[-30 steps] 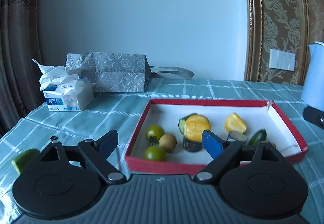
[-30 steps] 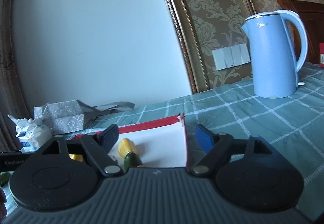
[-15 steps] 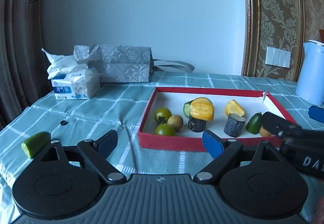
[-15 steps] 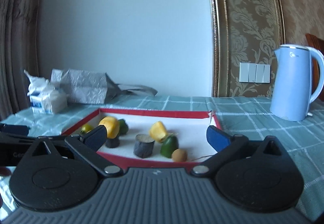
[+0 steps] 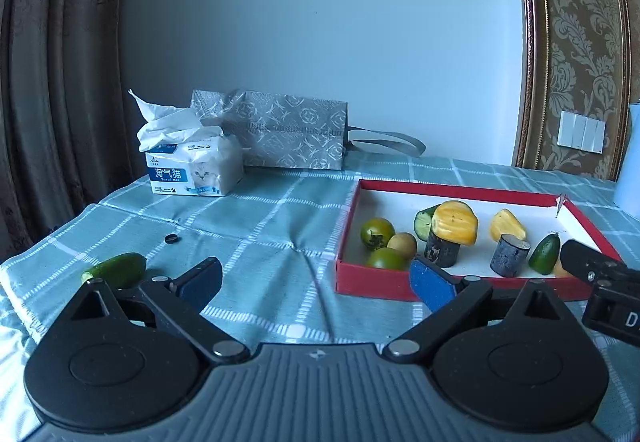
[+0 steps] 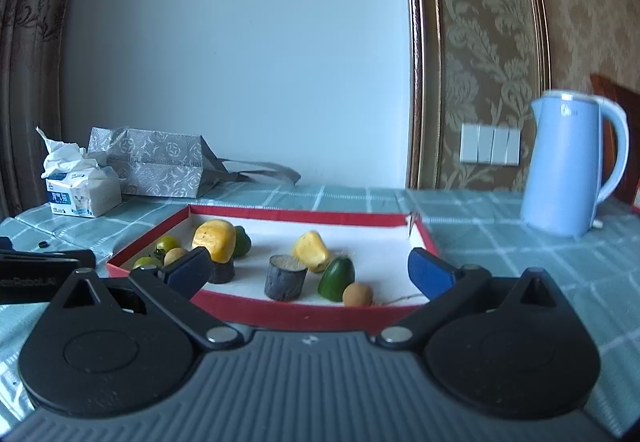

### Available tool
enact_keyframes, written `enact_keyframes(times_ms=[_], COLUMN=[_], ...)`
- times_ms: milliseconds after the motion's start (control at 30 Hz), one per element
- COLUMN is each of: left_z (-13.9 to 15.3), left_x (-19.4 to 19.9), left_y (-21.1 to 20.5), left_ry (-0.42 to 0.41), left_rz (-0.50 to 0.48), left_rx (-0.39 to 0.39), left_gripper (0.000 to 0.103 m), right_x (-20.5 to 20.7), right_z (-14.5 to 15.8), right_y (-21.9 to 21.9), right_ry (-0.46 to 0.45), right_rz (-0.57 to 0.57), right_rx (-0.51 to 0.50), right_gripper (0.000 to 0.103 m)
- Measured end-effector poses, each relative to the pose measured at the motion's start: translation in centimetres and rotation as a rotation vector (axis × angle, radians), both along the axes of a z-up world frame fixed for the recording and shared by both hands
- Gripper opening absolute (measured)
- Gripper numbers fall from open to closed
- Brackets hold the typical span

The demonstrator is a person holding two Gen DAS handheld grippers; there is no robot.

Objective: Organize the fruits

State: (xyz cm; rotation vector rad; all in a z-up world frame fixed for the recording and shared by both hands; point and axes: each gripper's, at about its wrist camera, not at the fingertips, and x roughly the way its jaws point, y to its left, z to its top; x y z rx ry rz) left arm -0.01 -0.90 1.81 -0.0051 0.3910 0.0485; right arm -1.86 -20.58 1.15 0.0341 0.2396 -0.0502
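Observation:
A red tray [image 5: 376,285] with a white floor [image 6: 256,312] holds several fruits: green tomatoes [image 5: 377,233], a yellow piece [image 5: 456,223] on a dark stub, another yellow piece [image 6: 311,246], a dark stub [image 6: 285,277], a green piece [image 6: 337,277] and a small brown fruit [image 6: 357,294]. A green cucumber piece [image 5: 117,269] lies loose on the cloth at the left. My left gripper [image 5: 316,282] is open and empty, over the cloth left of the tray. My right gripper [image 6: 310,269] is open and empty, before the tray's near edge.
A tissue pack [image 5: 193,168] and a silver gift bag [image 5: 288,134] stand at the back left. A blue kettle [image 6: 568,166] stands at the right. A small black ring [image 5: 171,238] lies on the checked tablecloth [image 5: 260,226]. The right gripper's body [image 5: 604,282] shows at the left view's right edge.
Both grippers have drawn back from the tray. The left one has swung left, so the loose cucumber piece is closer in view. Both stay open and empty.

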Motion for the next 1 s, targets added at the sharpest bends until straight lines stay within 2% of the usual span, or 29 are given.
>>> enact_keyframes(times_ms=[367, 600, 800, 1000], left_z=[0.4, -0.1, -0.5, -0.6], left_x=[-0.1, 0.4, 0.6, 1.0], left_y=[0.9, 1.3, 1.0, 1.2], left_ry=[0.016, 0.044, 0.049, 0.085], left_rz=[-0.002, -0.006, -0.008, -0.021], left_rx=[-0.015, -0.038, -0.021, -0.054], left_gripper=[0.101, 0.101, 0.103, 0.103], right_x=[0.5, 0.8, 0.9, 1.0], right_z=[-0.7, -1.0, -1.1, -1.2], right_y=[0.6, 0.8, 0.6, 1.0], right_ry=[0.046, 0.064, 0.068, 0.075], right_rz=[0.01, 0.029, 0.031, 0.039], right_rx=[0.045, 0.045, 0.052, 0.028], right_gripper=[0.103, 0.103, 0.103, 0.103])
